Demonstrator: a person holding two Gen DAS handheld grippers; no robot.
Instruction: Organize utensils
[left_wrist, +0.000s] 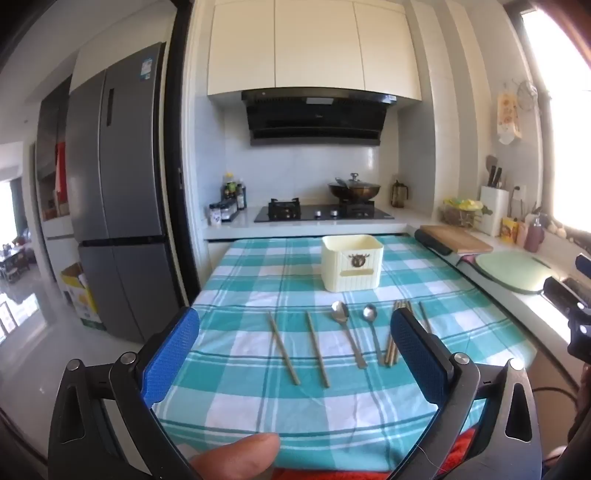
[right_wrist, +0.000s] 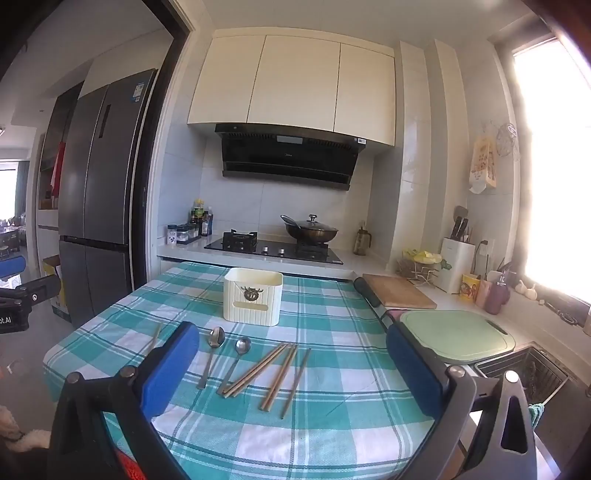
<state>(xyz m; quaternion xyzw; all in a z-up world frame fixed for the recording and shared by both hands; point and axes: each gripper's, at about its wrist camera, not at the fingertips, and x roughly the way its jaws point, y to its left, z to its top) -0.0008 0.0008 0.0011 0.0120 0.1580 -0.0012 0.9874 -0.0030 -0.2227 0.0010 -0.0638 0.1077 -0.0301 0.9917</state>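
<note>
A cream utensil holder (left_wrist: 351, 263) (right_wrist: 253, 297) stands upright on the teal checked tablecloth (left_wrist: 258, 280) (right_wrist: 332, 332). In front of it lie two metal spoons (left_wrist: 345, 332) (right_wrist: 212, 350), side by side, and several wooden chopsticks (left_wrist: 283, 349) (right_wrist: 273, 369). Two chopsticks lie singly left of the spoons; the others lie grouped to their right. My left gripper (left_wrist: 295, 354) is open and empty, above the near table edge. My right gripper (right_wrist: 291, 369) is open and empty, above the table's near right part.
A wooden board (right_wrist: 400, 291) and a green cutting board (right_wrist: 458, 336) lie on the counter to the right, beside a sink (right_wrist: 532, 373). A hob with a lidded wok (right_wrist: 310, 230) stands behind the table. A fridge (left_wrist: 114, 192) stands at left.
</note>
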